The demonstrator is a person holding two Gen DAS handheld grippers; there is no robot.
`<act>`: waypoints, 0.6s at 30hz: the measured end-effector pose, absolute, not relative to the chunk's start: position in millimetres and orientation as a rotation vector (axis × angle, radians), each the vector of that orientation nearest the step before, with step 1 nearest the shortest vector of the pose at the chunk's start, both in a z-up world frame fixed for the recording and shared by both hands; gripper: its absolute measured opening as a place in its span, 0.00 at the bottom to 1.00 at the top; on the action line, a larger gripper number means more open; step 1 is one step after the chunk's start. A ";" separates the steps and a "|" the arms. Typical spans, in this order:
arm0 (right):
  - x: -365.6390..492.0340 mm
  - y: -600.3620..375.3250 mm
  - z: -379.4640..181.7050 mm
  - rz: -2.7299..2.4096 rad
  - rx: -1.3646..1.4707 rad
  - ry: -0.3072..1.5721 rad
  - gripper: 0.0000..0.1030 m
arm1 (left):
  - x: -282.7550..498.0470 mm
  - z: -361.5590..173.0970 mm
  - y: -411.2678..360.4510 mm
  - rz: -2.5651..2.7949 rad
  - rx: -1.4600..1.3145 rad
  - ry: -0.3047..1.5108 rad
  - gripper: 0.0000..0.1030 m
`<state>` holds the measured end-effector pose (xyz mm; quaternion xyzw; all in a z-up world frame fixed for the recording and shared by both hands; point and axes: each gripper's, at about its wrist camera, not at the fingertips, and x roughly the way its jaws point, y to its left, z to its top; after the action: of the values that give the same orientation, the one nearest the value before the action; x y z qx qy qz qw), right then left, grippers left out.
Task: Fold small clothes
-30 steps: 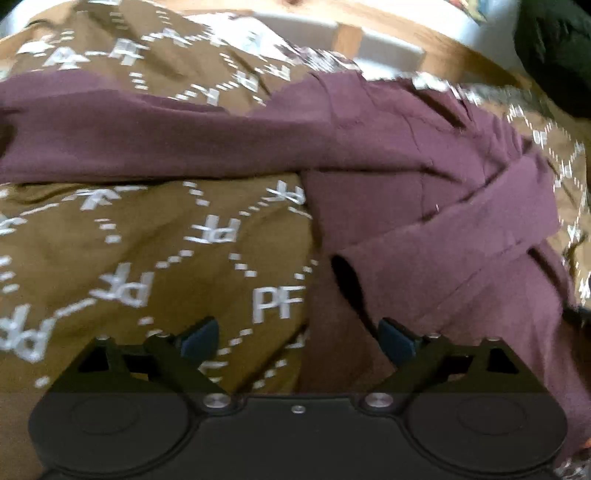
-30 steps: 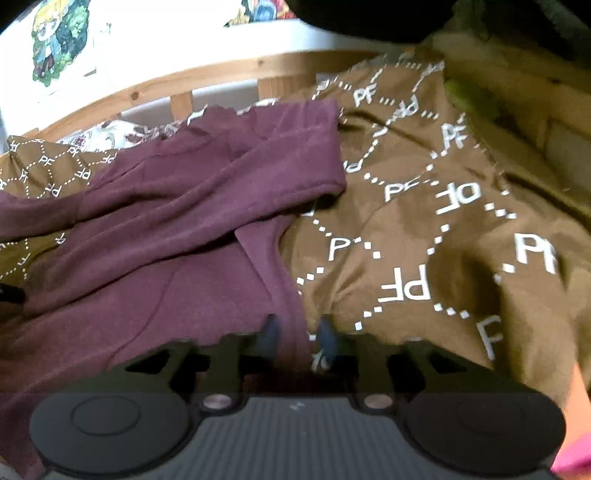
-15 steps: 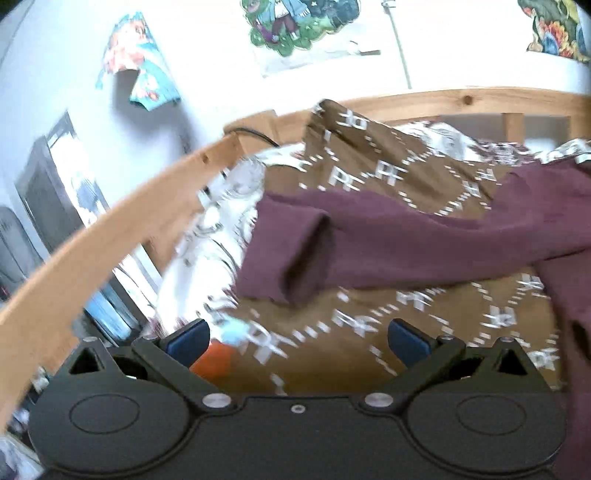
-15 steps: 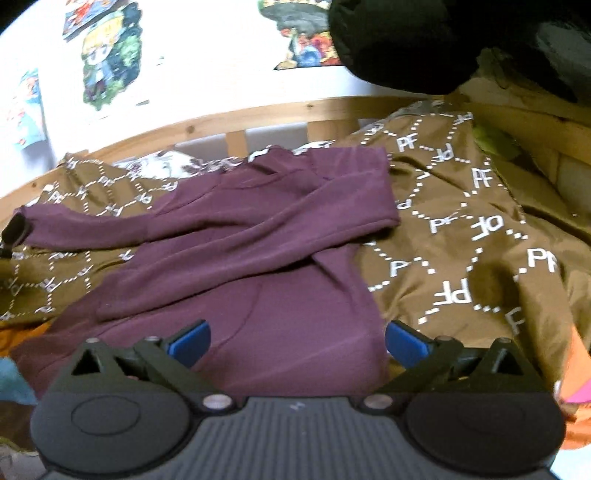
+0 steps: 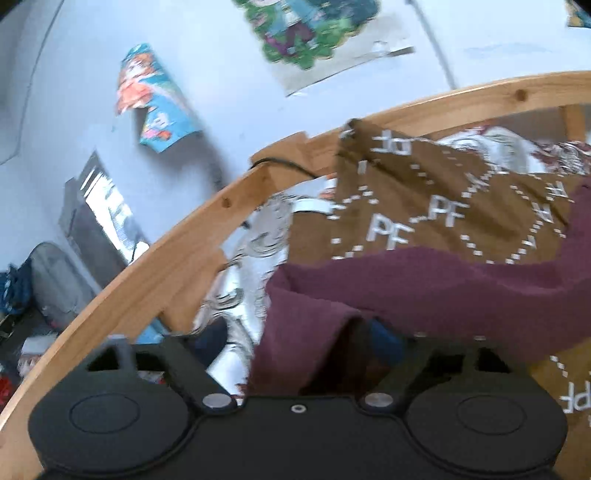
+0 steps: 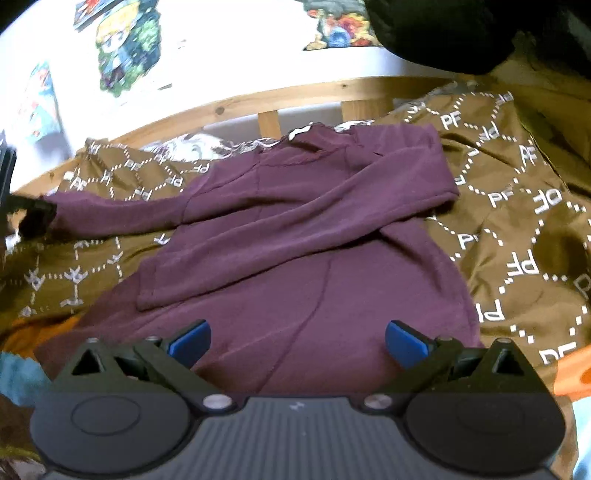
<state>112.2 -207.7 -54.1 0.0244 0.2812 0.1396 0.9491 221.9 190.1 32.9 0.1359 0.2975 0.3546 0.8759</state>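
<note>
A maroon long-sleeved top (image 6: 295,236) lies spread on a brown blanket with white "PF" print (image 6: 517,229). One sleeve is folded across its chest; the other sleeve stretches out to the left. In the left wrist view my left gripper (image 5: 310,339) is at the cuff end of that outstretched sleeve (image 5: 424,291); the cloth drapes over the fingers and hides the tips. My right gripper (image 6: 297,341) is open and empty, just above the top's lower hem.
A wooden bed rail (image 5: 155,273) curves round the left and far sides, also showing in the right wrist view (image 6: 295,96). Posters hang on the white wall (image 5: 295,33). A patterned white sheet (image 5: 255,243) shows beside the blanket. Orange cloth (image 6: 576,373) lies at the right.
My left gripper swung left from the top's body to the sleeve cuff and closed in around it. My right gripper let go of the hem, opened and pulled back.
</note>
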 end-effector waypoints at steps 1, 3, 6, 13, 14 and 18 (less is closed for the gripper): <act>111.2 -206.8 -55.1 0.282 0.036 0.561 1.00 | 218.0 35.4 194.5 0.742 0.263 0.621 0.41; 109.6 -206.7 -55.6 0.276 0.025 0.533 1.00 | 209.1 40.2 204.2 0.746 0.209 0.633 0.06; 107.8 -209.5 -55.8 0.278 0.037 0.492 1.00 | 194.4 55.2 216.3 0.696 0.129 0.614 0.02; 105.9 -216.9 -49.3 0.306 0.059 0.443 1.00 | 175.9 131.0 224.0 0.330 -0.129 0.551 0.02; 105.3 -217.6 -47.8 0.309 0.061 0.439 1.00 | 172.5 144.3 216.6 0.278 -0.142 0.526 0.02; 101.3 -224.4 -42.5 0.312 0.073 0.427 1.00 | 163.4 182.3 168.3 0.097 -0.099 0.437 0.02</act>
<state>101.3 -224.4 -42.5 0.0360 0.2107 0.1540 0.9647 163.3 168.3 182.3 -0.0490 0.2166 0.0482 0.9738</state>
